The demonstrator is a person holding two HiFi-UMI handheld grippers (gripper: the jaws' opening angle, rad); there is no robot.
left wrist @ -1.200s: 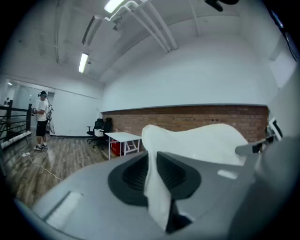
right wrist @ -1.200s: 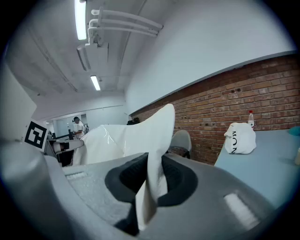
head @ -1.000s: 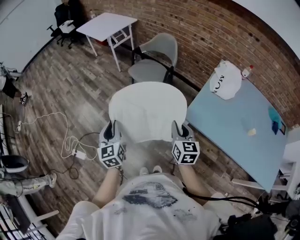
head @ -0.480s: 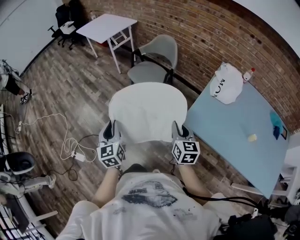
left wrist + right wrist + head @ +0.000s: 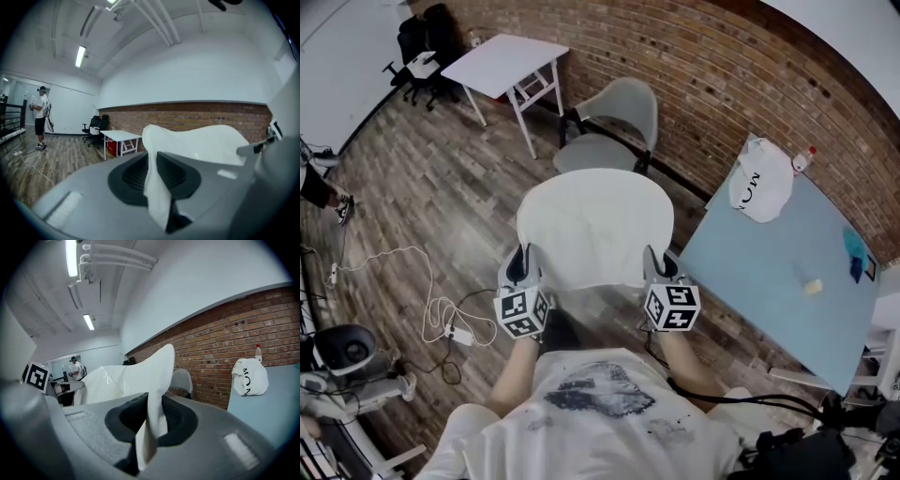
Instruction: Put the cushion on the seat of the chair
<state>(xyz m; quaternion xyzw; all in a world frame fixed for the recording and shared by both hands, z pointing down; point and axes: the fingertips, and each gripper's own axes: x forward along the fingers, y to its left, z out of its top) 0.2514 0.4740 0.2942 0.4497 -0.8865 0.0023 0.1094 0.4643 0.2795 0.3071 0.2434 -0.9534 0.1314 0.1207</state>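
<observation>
The left gripper (image 5: pixel 157 180) and right gripper (image 5: pixel 151 425) each clamp a cushion (image 5: pixel 592 220) edge, jaws nearly closed; right of the right jaws, a bag (image 5: pixel 250 377) reads "MON".

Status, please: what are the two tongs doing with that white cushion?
Left tongs shut on the cushion, left edge; right tongs shut on its right edge. Cushion held up, not yet on chair. Chair ahead, nothing seen between.
</observation>
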